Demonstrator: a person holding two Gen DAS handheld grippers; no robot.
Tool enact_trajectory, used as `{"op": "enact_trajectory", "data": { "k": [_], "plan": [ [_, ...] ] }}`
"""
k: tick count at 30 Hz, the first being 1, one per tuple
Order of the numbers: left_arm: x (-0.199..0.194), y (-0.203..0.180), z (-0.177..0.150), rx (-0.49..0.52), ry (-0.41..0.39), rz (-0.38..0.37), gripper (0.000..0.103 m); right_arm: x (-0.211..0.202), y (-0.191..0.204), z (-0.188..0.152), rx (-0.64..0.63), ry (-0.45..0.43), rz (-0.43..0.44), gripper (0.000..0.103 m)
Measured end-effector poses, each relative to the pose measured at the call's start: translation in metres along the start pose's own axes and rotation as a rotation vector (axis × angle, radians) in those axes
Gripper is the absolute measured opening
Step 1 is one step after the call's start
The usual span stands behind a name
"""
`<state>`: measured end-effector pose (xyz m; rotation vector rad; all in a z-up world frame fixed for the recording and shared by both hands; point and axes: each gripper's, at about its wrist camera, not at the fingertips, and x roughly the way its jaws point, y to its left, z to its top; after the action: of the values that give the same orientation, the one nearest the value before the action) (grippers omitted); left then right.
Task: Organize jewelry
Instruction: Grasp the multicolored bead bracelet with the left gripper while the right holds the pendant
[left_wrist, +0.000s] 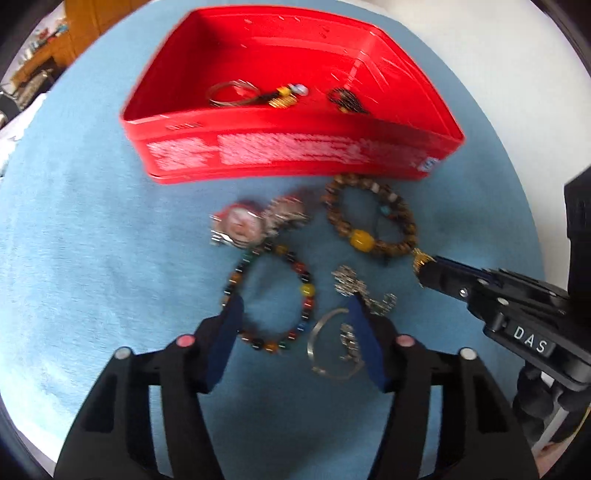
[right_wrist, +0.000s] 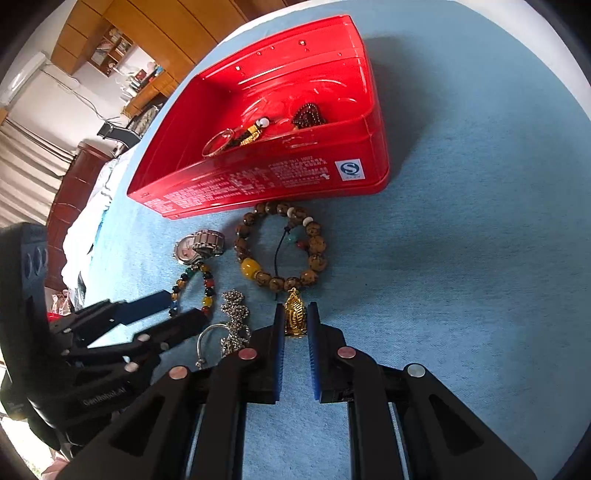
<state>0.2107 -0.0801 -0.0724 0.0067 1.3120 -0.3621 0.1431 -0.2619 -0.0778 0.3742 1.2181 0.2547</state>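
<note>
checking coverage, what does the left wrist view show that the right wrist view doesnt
Left wrist view only: the left claw straddling the multicolour bead bracelet, whose whole loop shows.

Right wrist view only: the gold pendant pinched in the right claw, and the room behind.

Both: the red tin holding some jewelry, watch, brown bead bracelet, silver chain, blue cloth.

A tin (right_wrist: 258, 181) sits at the back of the surface (right_wrist: 461, 258), with a ring (right_wrist: 218, 143), a charm (right_wrist: 251, 134) and a chain (right_wrist: 308, 115) in it. Just before it lie a watch (right_wrist: 197, 246) on the left and a bracelet (right_wrist: 282, 247) on the right. Nearer lie a beaded band (left_wrist: 271, 295), a necklace (right_wrist: 234, 321) and a bangle (left_wrist: 325, 345).
</note>
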Motion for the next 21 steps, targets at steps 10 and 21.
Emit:
{"op": "enact_trajectory", "data": {
  "k": [10,21],
  "plan": [
    [0.021,-0.002,0.013,0.002,0.019,0.005,0.021,0.001,-0.004,0.000,0.007,0.007,-0.001,0.011],
    [0.038,0.006,0.039,-0.041,0.022,-0.006,0.006,0.006,0.000,0.000,-0.001,0.020,-0.012,0.011]
  ]
}}
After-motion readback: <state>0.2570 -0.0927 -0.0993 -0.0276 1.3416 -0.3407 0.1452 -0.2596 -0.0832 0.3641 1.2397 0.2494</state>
